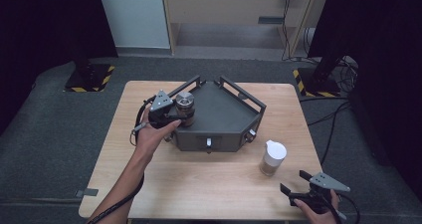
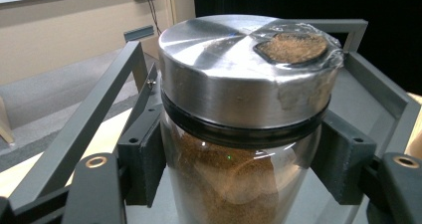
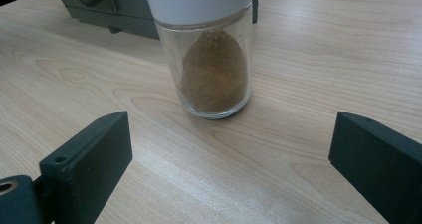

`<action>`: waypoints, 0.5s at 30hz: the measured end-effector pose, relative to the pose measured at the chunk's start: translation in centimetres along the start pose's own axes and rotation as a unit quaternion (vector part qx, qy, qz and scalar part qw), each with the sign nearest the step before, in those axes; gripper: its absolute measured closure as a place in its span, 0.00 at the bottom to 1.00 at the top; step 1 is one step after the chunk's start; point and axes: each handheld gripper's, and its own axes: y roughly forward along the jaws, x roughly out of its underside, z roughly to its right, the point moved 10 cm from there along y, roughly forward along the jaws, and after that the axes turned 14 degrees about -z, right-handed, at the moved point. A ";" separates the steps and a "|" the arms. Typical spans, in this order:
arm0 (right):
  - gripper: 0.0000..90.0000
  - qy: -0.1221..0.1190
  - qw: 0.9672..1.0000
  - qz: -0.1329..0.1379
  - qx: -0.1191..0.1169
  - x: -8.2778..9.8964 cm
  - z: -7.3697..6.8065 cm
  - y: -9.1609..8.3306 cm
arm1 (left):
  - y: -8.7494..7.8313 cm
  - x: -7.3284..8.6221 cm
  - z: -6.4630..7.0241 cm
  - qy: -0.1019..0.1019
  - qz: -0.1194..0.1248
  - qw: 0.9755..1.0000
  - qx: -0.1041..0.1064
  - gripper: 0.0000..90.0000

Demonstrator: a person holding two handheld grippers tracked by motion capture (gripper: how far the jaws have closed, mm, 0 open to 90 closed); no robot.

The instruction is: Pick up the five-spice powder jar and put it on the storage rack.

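Glass jar with a steel lid [image 2: 239, 114] sits between the two black jaws of the left gripper [image 2: 244, 159], and the pads press on its sides just under the lid, so this claw is closed on the jar. Brown powder fills the jar, and a small patch of the same powder lies under clear tape on top of the lid. In the high view the jar stands at the left corner of the dark grey tray [image 1: 224, 114], which rests on the far half of the wooden tabletop [image 1: 199, 184].

The right gripper [image 1: 298, 186] lies near the front right corner of the tabletop with its jaws wide apart and nothing between them. A second jar with a white cap [image 1: 272, 158] stands upright near it, on the bare wood beside the tray.
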 end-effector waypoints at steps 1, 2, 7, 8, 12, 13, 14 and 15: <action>0.04 0.000 1.000 0.000 0.000 0.0 0.0 0.0 | 0.1 0.0 0.0 0.000 0.000 1.000 0.000 0.33; 0.04 -0.001 1.000 -0.001 0.000 0.0 0.0 0.0 | 0.1 0.1 0.0 -0.001 -0.001 1.000 0.000 0.33; 0.04 -0.001 1.000 -0.001 0.001 0.0 0.0 0.0 | 0.4 0.5 -0.1 -0.011 0.005 1.000 0.001 0.33; 0.04 -0.001 1.000 -0.001 0.001 0.0 0.0 0.0 | 0.4 0.5 -0.2 -0.007 0.010 1.000 0.004 0.33; 0.04 -0.001 1.000 -0.002 0.000 0.0 0.0 0.1 | 0.3 0.7 -0.1 -0.013 0.008 1.000 0.000 0.33; 0.04 -0.002 1.000 -0.003 0.000 0.0 0.0 0.1 | 0.3 0.8 -0.1 -0.014 0.009 1.000 0.001 0.33; 0.04 -0.002 1.000 -0.004 0.000 0.0 0.0 0.1 | 0.3 0.8 -0.1 -0.015 0.010 1.000 0.001 0.33; 0.04 -0.002 1.000 -0.005 0.000 0.0 -0.1 0.1 | 0.3 0.8 -0.1 -0.013 0.009 1.000 0.000 0.33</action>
